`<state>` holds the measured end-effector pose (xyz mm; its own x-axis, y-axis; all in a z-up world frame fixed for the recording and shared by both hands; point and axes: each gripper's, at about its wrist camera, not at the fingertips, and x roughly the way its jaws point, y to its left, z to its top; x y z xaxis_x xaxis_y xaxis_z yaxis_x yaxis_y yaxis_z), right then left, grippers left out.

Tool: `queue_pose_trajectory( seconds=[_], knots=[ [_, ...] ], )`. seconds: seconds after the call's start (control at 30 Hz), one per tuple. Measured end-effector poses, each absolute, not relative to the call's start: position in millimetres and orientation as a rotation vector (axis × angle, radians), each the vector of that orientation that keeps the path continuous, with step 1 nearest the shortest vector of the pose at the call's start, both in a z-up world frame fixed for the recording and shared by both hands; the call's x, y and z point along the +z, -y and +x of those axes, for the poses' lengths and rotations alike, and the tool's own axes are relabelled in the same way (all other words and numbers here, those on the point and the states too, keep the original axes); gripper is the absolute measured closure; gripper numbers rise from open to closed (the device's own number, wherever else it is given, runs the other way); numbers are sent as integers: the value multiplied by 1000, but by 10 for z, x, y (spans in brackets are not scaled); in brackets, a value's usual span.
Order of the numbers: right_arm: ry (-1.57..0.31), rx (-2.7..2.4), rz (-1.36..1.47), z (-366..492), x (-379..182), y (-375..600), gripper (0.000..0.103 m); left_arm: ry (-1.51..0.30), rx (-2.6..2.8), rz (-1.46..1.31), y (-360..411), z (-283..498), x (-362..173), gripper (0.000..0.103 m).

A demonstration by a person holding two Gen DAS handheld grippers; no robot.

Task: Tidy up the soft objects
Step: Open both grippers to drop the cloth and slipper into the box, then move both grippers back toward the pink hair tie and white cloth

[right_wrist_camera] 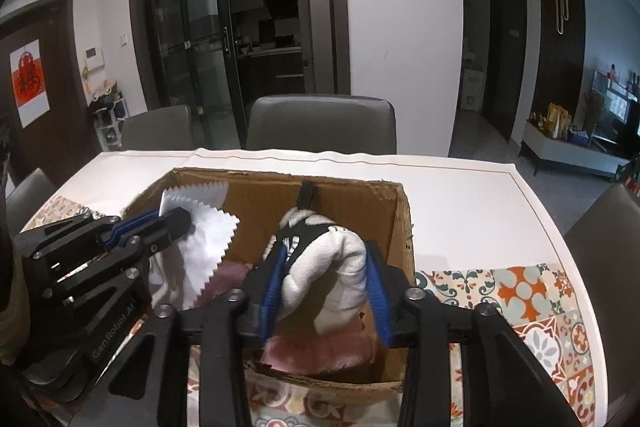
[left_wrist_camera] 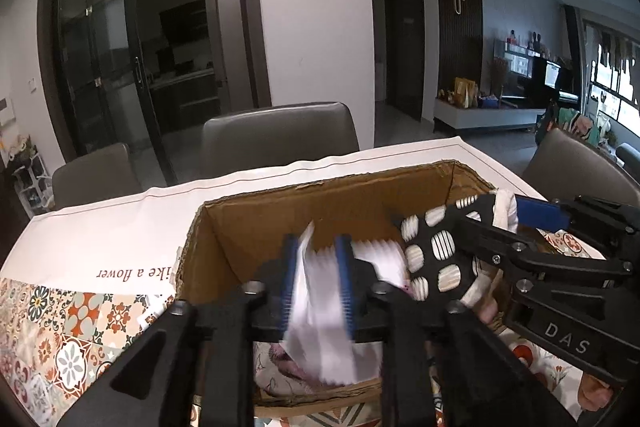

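Looking down the left wrist view, the left gripper (left_wrist_camera: 318,285) has its blue pads pinched on a white cloth (left_wrist_camera: 320,331) with a zigzag edge, holding it just above the open cardboard box (left_wrist_camera: 256,203), which sits on the table (left_wrist_camera: 120,223) with its white sheet and patterned tile cover. Off to the right, the right gripper (left_wrist_camera: 496,215) reaches in over the box rim, clamped on a white glove (left_wrist_camera: 436,251) with a black grid pattern. Switching to the right wrist view, the right gripper (right_wrist_camera: 326,279) squeezes that white glove (right_wrist_camera: 328,279) between its blue fingers (right_wrist_camera: 376,291), directly over the cardboard box (right_wrist_camera: 402,227); a pink fluffy item (right_wrist_camera: 320,351) lies inside beneath it. At left, the left gripper (right_wrist_camera: 176,221) pinches the white cloth (right_wrist_camera: 208,239) over the box's near-left corner. Grey chairs (right_wrist_camera: 320,123) stand behind the table.
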<state>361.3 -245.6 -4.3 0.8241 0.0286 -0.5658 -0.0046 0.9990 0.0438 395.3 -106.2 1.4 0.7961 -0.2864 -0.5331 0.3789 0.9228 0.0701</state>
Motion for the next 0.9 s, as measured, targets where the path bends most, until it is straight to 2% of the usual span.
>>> queue_pose_trajectory(
  seconds=[0.07,0.2,0.27,0.9],
  knots=[
    [-603,9,38,3605,-46,2467,51,-533,-355,181,1065,3940,33,68],
    [-570,-11,30,3532,31,2468,49,-513,-348,180,1034,3901,91,58],
    [-550,-16,27,3490,87,2467,43,-506,-338,171,1002,3851,139,58],
    [-479,-22,66,2881,369,2395,43,-402,-299,176,748,3087,424,53]
  ],
)
